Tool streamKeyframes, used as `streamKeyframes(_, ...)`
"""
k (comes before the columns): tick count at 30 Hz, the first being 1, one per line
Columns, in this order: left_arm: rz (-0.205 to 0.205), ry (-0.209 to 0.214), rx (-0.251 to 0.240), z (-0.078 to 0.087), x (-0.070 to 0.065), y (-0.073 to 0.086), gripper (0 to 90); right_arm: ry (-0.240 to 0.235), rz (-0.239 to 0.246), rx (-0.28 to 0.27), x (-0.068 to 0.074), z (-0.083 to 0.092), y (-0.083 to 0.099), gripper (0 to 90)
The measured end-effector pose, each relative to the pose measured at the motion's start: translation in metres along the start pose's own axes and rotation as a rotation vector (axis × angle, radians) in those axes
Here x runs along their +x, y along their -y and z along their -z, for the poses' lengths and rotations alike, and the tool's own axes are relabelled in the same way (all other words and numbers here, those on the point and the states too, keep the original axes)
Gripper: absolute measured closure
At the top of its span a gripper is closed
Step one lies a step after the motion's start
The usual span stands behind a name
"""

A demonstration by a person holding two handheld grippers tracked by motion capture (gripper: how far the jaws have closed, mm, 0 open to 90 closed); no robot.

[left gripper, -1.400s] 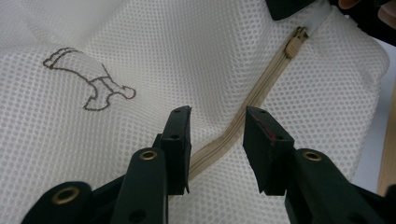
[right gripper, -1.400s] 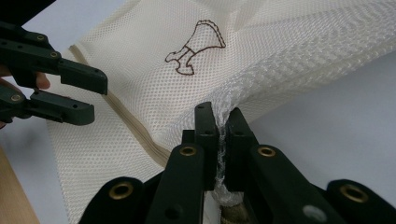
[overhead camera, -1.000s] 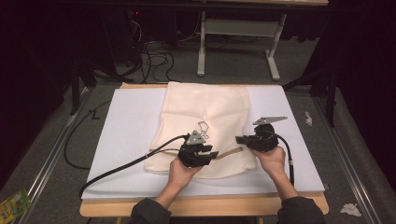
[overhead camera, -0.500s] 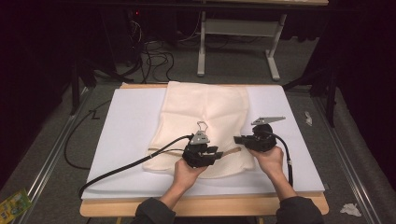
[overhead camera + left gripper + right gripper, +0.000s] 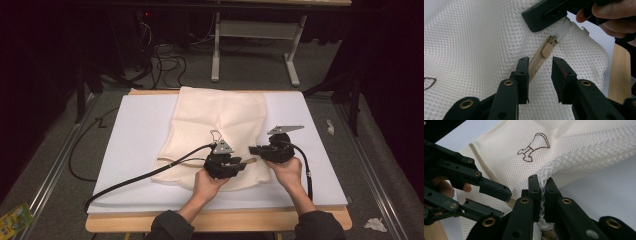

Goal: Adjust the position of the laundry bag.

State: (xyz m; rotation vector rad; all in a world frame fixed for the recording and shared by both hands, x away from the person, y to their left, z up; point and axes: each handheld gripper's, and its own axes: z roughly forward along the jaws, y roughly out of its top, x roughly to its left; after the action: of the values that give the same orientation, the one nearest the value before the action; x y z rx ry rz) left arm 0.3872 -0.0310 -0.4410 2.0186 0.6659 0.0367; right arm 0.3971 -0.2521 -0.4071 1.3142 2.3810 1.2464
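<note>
**Mesh bag held at its zipper end**

A cream mesh bag [image 5: 220, 132] is spread on a white sheet [image 5: 135, 140] over the counter [image 5: 220, 222]. The right tool [image 5: 542, 185] is closed tight on a bunched fold of the mesh beside the zipper's end, which is seen pinched between its two jaws in the right gripper view. The left tool [image 5: 539, 65] is held open at a narrow gap, with the tan zipper [image 5: 536, 62] running up between its jaws, neither of which is seen touching it. The zipper slider [image 5: 548, 47] lies just ahead of the left tool's jaw tips, and beyond it the right tool's jaw is seen on the mesh. A brown outline drawing [image 5: 534, 146] is printed on the bag beyond the right tool.
</note>
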Motion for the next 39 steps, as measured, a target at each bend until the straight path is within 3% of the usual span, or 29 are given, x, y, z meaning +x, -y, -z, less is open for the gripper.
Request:
streamKeyframes(7,-0.007,0.011,0.006,-0.006,-0.003,-0.004,68.9,-0.003,0.002,-0.004,0.001,-0.001,0.0,88.3)
streamKeyframes(19,0.015,0.034,0.0,-0.012,-0.002,-0.005,72.3,-0.004,0.007,-0.009,0.003,-0.003,0.0,88.3)
streamKeyframes(26,-0.001,0.039,0.002,-0.016,-0.006,-0.006,74.0,-0.007,0.007,-0.009,0.004,-0.003,0.0,88.3)
streamKeyframes(32,0.011,0.035,0.002,-0.017,-0.005,-0.007,80.5,-0.008,0.007,-0.007,0.004,-0.003,0.001,88.3)
streamKeyframes(39,-0.012,0.032,0.004,-0.015,-0.006,-0.007,86.8,-0.012,0.004,-0.006,0.003,-0.003,0.002,88.0)
